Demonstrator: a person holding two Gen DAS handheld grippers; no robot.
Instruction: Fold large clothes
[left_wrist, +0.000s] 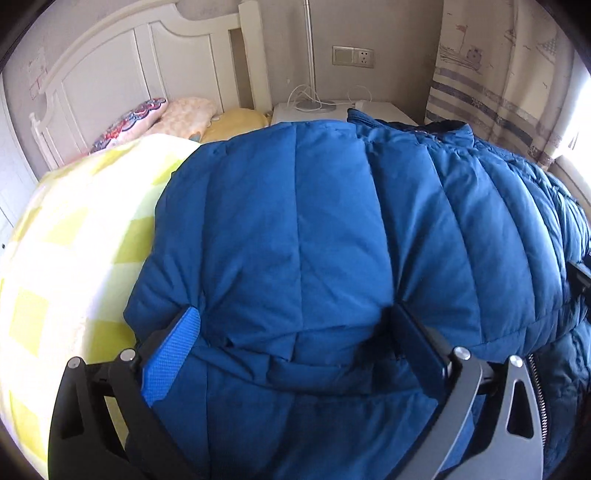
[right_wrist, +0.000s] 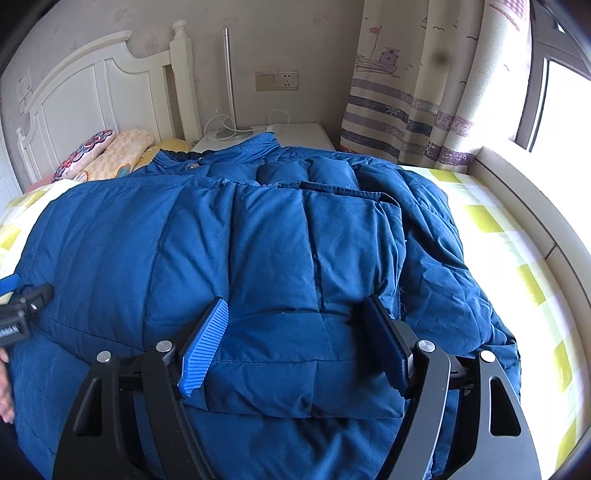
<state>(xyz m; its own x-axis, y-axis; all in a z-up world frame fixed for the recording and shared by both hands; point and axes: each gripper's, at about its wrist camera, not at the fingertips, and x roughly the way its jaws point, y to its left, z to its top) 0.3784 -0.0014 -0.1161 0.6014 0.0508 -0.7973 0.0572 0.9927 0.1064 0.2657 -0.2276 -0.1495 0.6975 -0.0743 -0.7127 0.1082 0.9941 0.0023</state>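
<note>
On the bed (right_wrist: 491, 236), over a yellow-and-white checked cover, lay the blue padded jacket (right_wrist: 258, 240), collar toward the headboard (right_wrist: 92, 85), with one folded panel stacked on its body. Left gripper (left_wrist: 295, 325): tongs apart, straddling a puffed fold of jacket; whether the pads pressed or merely flanked the fabric could not be told. Right gripper (right_wrist: 295, 317): tongs apart, set astride the near end of the folded panel, pads beside the cloth and apparently not pinching it. Step judged in hand: laying a side panel over the middle and settling it. To do it well, the thick fill likely needed pressing flat along the crease, with edges squared to the hem before release, since padding springs back. Edges and room: open cover lay to the jacket's left and right; pillows (left_wrist: 147, 118) stood well beyond; a bedside table (right_wrist: 295, 133) sat near the collar, a window ledge (right_wrist: 524, 192) along the right side.
</note>
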